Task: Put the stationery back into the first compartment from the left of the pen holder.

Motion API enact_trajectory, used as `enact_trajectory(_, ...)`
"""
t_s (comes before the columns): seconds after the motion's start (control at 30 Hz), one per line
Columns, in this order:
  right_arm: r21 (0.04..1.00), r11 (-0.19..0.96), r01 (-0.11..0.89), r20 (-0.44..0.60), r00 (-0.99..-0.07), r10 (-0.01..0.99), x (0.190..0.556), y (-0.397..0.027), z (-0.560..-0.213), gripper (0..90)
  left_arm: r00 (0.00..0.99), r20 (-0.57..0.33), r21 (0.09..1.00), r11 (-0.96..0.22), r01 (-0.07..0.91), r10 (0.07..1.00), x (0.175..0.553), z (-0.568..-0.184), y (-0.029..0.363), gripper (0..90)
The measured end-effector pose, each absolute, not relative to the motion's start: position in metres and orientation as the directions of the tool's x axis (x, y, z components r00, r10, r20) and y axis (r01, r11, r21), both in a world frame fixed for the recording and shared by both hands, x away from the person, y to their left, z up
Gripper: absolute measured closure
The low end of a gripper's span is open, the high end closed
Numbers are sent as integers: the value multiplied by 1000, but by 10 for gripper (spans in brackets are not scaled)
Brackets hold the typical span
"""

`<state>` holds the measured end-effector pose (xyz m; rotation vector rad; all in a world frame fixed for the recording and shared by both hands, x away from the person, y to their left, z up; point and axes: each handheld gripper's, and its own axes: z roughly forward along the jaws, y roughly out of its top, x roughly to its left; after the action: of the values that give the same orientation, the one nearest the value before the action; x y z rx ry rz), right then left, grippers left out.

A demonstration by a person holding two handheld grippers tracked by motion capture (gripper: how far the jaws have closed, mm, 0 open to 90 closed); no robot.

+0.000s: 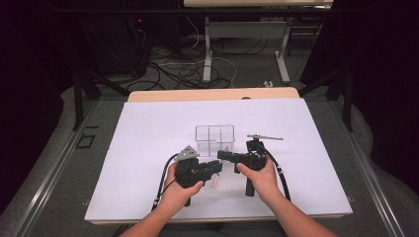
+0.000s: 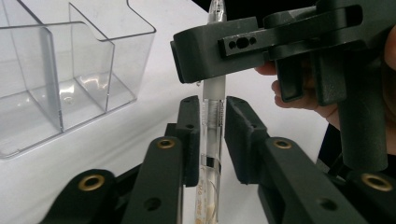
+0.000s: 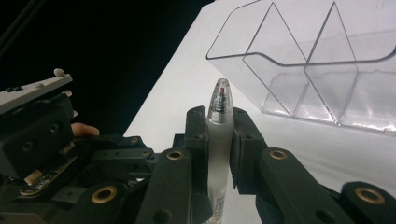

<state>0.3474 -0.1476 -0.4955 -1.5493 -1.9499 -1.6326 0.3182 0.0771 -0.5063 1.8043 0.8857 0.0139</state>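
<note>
pen (image 2: 212, 140) lower end cut off at frame bottom, mid-barrel hidden behind right gripper (image 2: 280, 51); organizer (image 3: 317, 70) cropped.

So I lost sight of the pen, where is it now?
The pen sits between both grippers near the table's middle, just in front of the clear organizer; the right gripper grips its frosted end, with the left gripper around its clear barrel.

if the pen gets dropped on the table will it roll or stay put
The pen looks round and smooth, so it would probably roll on the flat white table. Its frosted grip sleeve, clamped by the right gripper, may slip less than the clear barrel between the left gripper fingers. It looks thin, stiff and likely light.
</note>
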Motion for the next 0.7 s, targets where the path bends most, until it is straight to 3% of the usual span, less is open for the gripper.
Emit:
enact_trajectory(0.4,712,-98,695,581,-505,639,356,-146,-478,795,661,-362,821,-110,560,657,327,-506,106,484)
enact_trajectory(0.7,788,-46,614,475,-560,679,365,-138,-455,795,634,-270,841,-143,522,725,334,-505,126,319)
